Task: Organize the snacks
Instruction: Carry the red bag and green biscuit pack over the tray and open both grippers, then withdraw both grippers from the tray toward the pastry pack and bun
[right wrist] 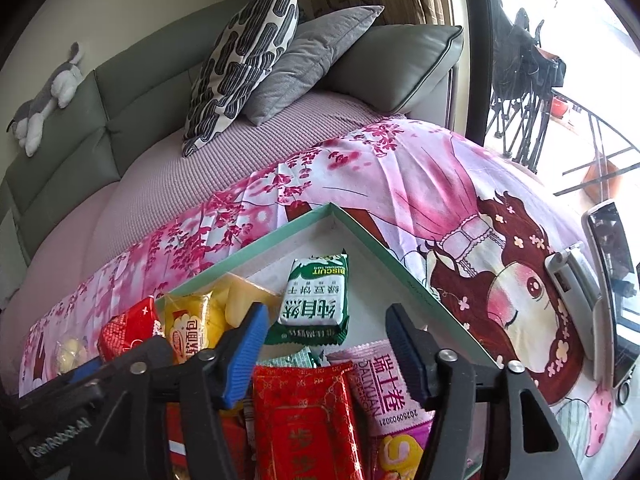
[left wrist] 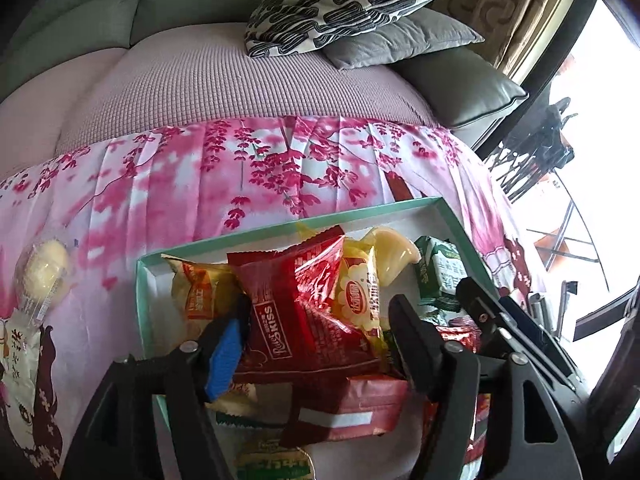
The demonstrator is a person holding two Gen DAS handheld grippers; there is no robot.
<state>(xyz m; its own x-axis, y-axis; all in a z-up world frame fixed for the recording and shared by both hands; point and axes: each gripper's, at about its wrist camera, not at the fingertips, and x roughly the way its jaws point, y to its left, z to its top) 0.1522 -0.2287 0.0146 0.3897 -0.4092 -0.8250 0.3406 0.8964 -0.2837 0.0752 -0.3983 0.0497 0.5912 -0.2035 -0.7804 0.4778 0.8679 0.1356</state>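
Both grippers hang over the green-rimmed box (left wrist: 148,292). Left gripper (left wrist: 316,320) has its fingers spread wide around the red Kiss packet (left wrist: 296,320), which lies on top of the pile inside the box; whether either finger touches it I cannot tell. Right gripper (right wrist: 324,328) is open and holds nothing, the green biscuit pack (right wrist: 316,300) lying in the box beyond its fingers. Filling the box seems well along. One cream-coloured snack (left wrist: 44,268) lies on the pink cloth left of the box, so the next move likely calls for fetching it.
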